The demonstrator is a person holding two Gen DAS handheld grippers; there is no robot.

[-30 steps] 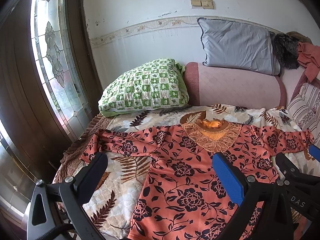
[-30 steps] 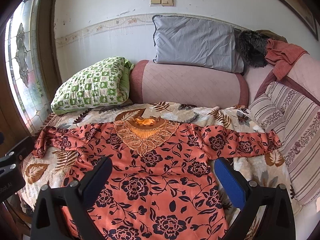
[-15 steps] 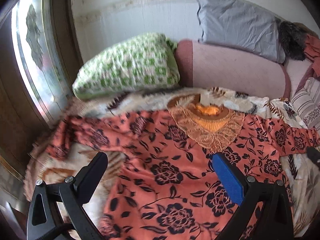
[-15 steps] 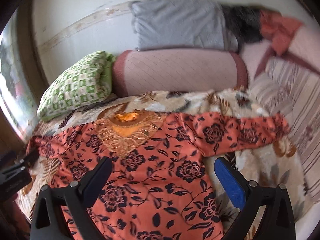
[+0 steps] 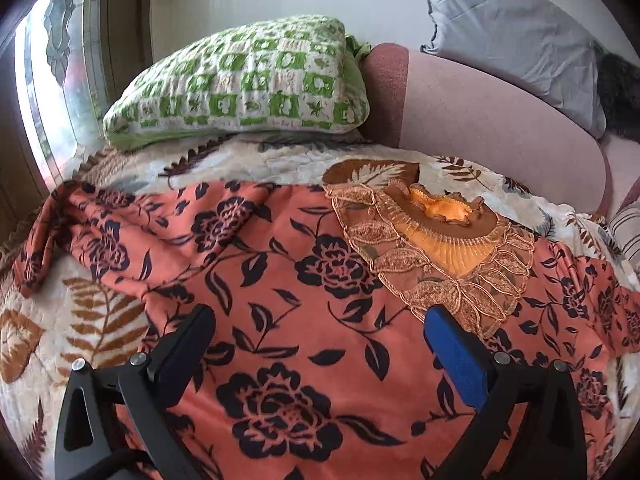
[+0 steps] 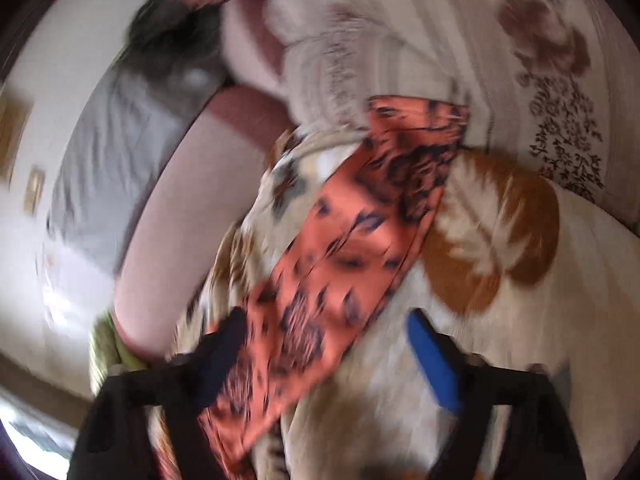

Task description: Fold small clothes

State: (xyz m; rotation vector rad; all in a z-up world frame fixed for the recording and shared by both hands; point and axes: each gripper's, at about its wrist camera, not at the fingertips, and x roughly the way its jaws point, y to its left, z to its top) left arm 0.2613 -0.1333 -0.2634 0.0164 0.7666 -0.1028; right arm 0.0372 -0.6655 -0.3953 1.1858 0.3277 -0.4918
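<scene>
An orange blouse with black flowers (image 5: 280, 272) and a gold embroidered collar (image 5: 440, 240) lies spread flat on a leaf-patterned blanket (image 5: 80, 320). My left gripper (image 5: 318, 320) hovers open just above the blouse's chest, left of the collar, with nothing pinched. In the blurred, rolled right wrist view, the blouse's right sleeve (image 6: 360, 232) runs diagonally across the blanket. My right gripper (image 6: 326, 320) straddles the sleeve; its jaws are closing, the cloth lies between them, and the pads stand apart from it.
A green checked pillow (image 5: 248, 84), a pink bolster (image 5: 480, 120) and a grey pillow (image 5: 512, 32) line the wall behind the blouse. A stained-glass window (image 5: 52, 80) is on the left. A striped cushion (image 6: 400, 40) lies beyond the sleeve's cuff.
Both grippers have come down toward the blouse. The right one swung to the right sleeve, rolled strongly, and its jaws narrowed. The left one moved closer over the chest.
</scene>
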